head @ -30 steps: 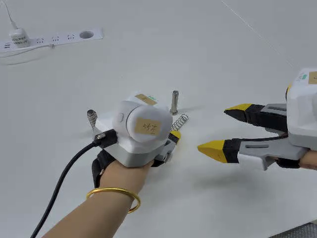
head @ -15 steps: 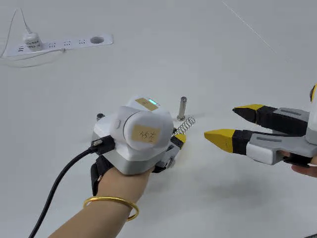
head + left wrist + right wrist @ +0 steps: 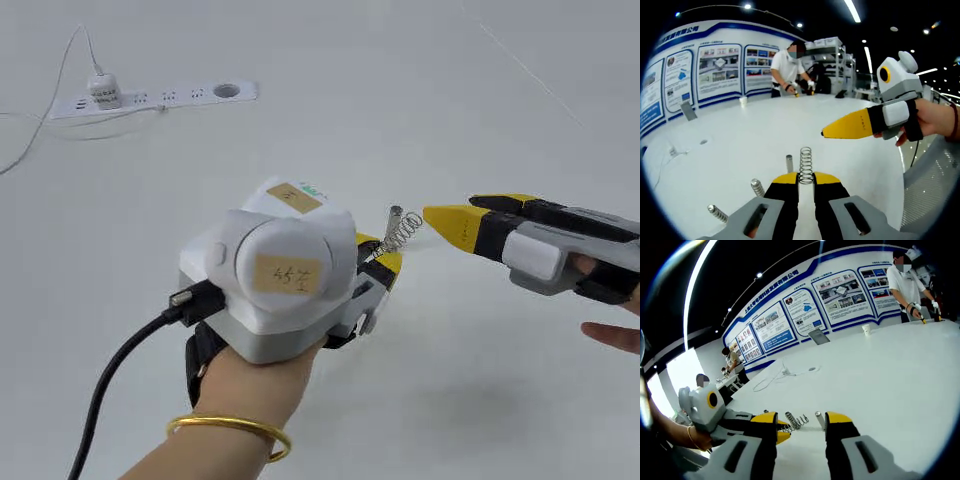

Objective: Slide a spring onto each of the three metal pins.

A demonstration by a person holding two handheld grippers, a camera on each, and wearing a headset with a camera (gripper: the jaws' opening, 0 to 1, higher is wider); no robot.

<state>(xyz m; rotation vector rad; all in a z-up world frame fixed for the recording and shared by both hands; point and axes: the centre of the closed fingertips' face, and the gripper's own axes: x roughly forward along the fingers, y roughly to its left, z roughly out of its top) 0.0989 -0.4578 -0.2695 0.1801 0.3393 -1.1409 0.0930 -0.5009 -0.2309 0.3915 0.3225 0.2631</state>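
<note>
The left gripper (image 3: 806, 176) has its jaws closed on a spring (image 3: 805, 161), held just beside the bare pin (image 3: 789, 163). The right gripper (image 3: 801, 421), jaws apart, points at them from close by, and the white worktop (image 3: 330, 120) spreads wide around them.

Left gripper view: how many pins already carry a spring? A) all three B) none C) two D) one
C: the near pin and the middle pin wear coils, the far pin is bare, and the left gripper holds the third spring in its jaws.
</note>
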